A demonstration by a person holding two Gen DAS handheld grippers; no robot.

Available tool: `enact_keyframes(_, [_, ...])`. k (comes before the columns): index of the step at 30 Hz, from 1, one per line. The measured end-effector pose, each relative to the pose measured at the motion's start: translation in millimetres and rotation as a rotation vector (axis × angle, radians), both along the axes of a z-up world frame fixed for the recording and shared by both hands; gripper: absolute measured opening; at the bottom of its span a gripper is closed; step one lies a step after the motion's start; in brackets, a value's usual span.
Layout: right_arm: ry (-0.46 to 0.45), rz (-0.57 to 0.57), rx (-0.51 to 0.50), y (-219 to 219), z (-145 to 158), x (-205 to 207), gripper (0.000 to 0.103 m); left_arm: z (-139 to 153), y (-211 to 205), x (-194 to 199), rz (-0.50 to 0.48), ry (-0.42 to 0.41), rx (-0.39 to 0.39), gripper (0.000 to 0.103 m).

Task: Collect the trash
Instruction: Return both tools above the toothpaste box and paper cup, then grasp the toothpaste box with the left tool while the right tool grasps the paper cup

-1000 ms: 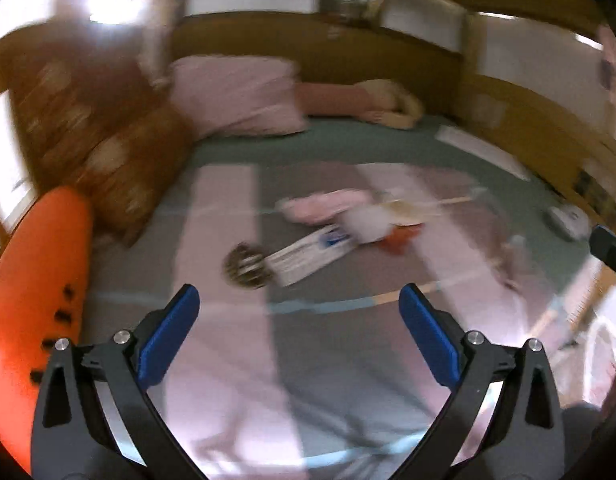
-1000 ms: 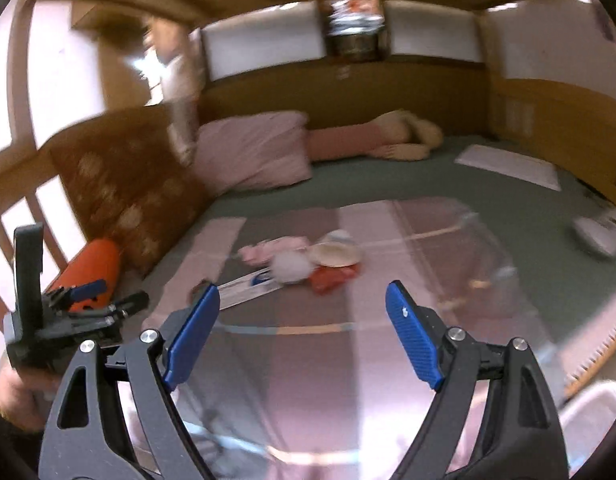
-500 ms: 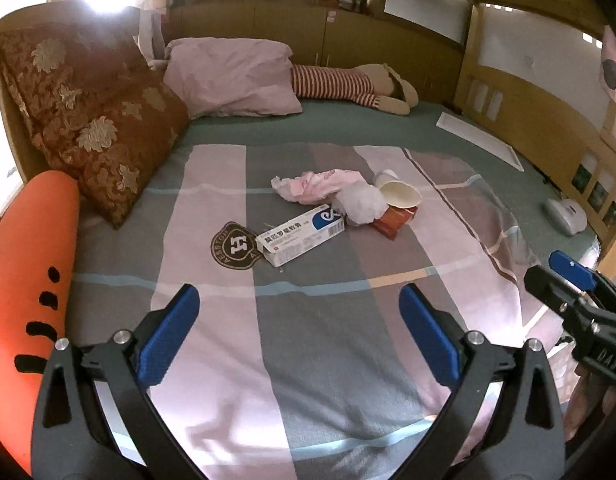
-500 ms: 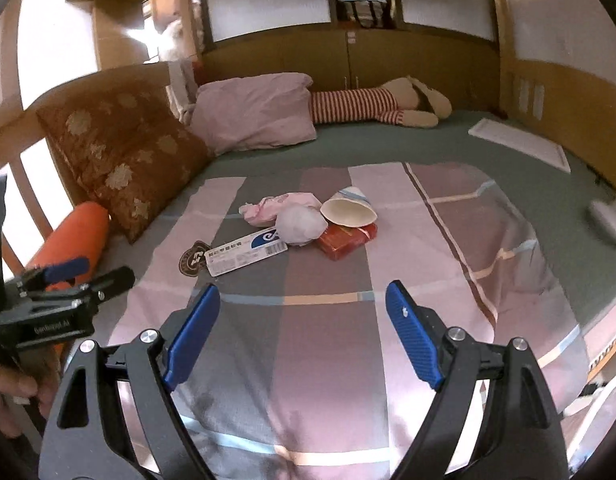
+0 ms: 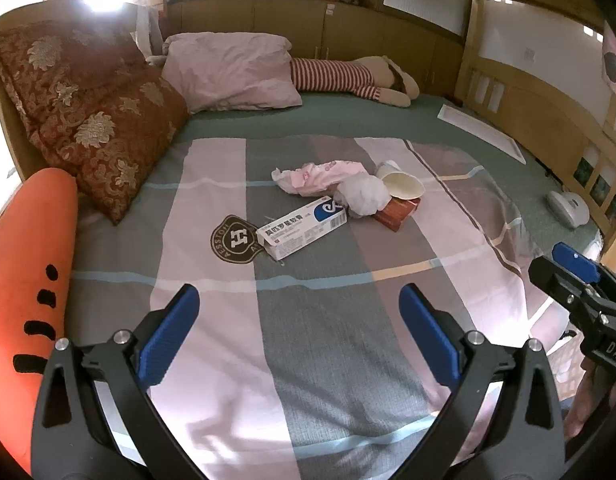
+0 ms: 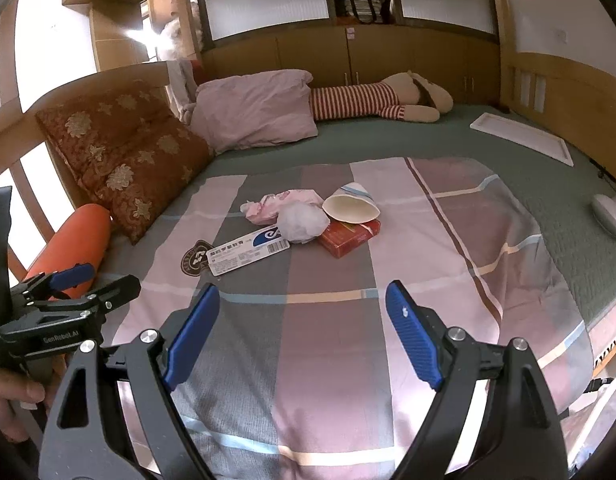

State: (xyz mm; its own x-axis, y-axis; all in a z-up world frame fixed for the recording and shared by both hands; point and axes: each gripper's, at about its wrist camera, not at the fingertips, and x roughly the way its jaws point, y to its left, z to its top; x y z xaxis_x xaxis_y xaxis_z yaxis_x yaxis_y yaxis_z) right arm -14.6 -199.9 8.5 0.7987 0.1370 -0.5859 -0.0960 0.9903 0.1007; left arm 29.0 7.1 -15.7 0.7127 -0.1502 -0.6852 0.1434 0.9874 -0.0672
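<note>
A small heap of trash lies mid-bed on the checked blanket (image 5: pixel 308 344): a white and blue medicine box (image 5: pixel 302 228) (image 6: pixel 248 252), a crumpled pink wrapper (image 5: pixel 320 176) (image 6: pixel 280 204), a white tissue ball (image 5: pixel 362 196) (image 6: pixel 304 222), a paper cup (image 5: pixel 400 184) (image 6: pixel 352 204) on its side, and a red box (image 5: pixel 396 212) (image 6: pixel 350 236). My left gripper (image 5: pixel 299 320) and right gripper (image 6: pixel 302 316) both hover open over the near end of the bed, well short of the heap, nothing between their fingers. Each gripper shows at the edge of the other's view.
A brown floral cushion (image 5: pixel 92 120), a pink pillow (image 5: pixel 232 72) and a striped stuffed doll (image 5: pixel 348 76) line the far end. An orange carrot-shaped bolster (image 5: pixel 24 280) lies along the left edge. A white flat frame (image 5: pixel 480 132) and a white device (image 5: pixel 568 208) sit at right by the wooden rail.
Both views went from motion blur to sharp and settled lower toward the bed. The trash heap has not moved. Both grippers stayed open.
</note>
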Motion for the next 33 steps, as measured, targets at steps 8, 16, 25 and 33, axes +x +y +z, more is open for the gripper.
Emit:
enact_keyframes(8, [0.003,-0.031,-0.036,-8,3,35,0.083,-9,-9,28,-0.05,0.012,0.056,0.099])
enact_keyframes(16, [0.141,-0.135,0.12,-42,-27,143,0.083,-46,-28,97,-0.186,0.01,0.137,0.099])
enact_keyframes(25, [0.182,-0.197,-0.11,-44,-84,228,0.083,-95,-28,162,-0.227,0.062,0.179,0.099])
enact_keyframes(33, [0.216,-0.202,-0.124,-50,-110,269,0.056,-126,-37,198,-0.235,0.125,0.162,0.099])
